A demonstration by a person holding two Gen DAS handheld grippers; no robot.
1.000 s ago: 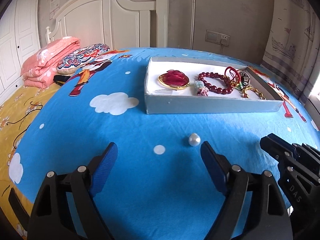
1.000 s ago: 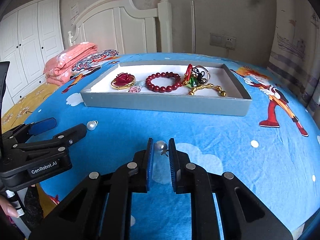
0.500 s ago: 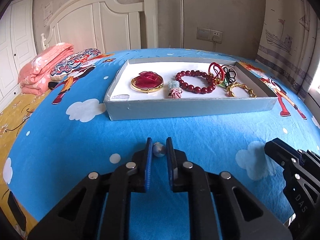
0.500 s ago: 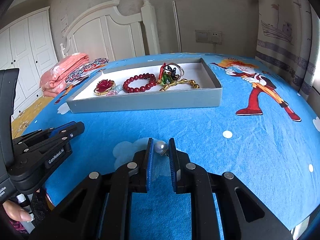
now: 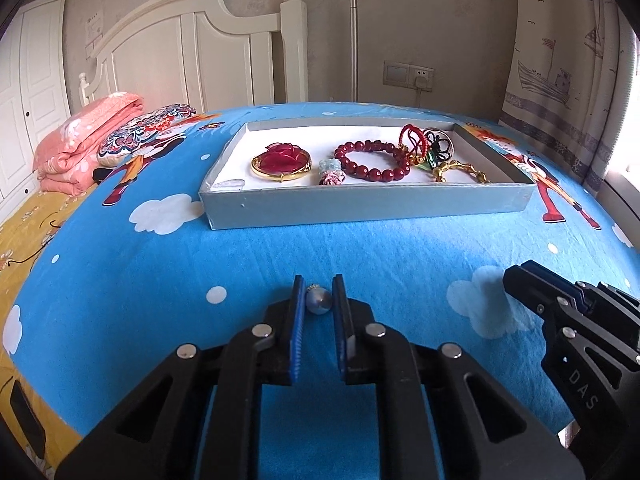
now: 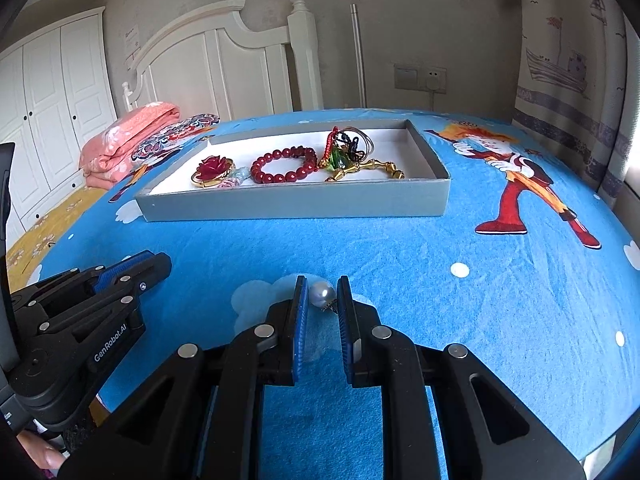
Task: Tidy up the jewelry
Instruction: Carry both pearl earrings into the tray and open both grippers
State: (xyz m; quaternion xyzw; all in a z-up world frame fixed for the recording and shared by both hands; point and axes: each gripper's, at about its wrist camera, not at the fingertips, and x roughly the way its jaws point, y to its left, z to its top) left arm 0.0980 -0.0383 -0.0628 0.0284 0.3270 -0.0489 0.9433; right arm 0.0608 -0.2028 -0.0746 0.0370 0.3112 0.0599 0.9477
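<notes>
My left gripper [image 5: 319,300] is shut on a pearl earring [image 5: 318,303] and holds it above the blue bedspread. My right gripper [image 6: 322,300] is shut on a second pearl earring [image 6: 323,294]. A grey tray [image 5: 360,204] lies ahead on the bed, also in the right wrist view [image 6: 296,204]. It holds a red rose brooch [image 5: 282,160], a red bead bracelet [image 5: 372,160], a pink-and-teal knot [image 5: 332,172], a gold bracelet [image 5: 460,170] and a tangle of red cord and rings [image 5: 426,146]. The right gripper also shows in the left wrist view [image 5: 516,280].
The blue cartoon bedspread [image 5: 380,256] covers the bed. A folded pink quilt [image 5: 84,140] and a patterned pillow [image 5: 148,130] lie at the far left. The white headboard [image 5: 200,48] stands behind. A curtain [image 5: 568,60] hangs at the right.
One second ago my left gripper was open around the pearl on the bed; it has shut on it and lifted. Both grippers have risen, each holding a pearl earring.
</notes>
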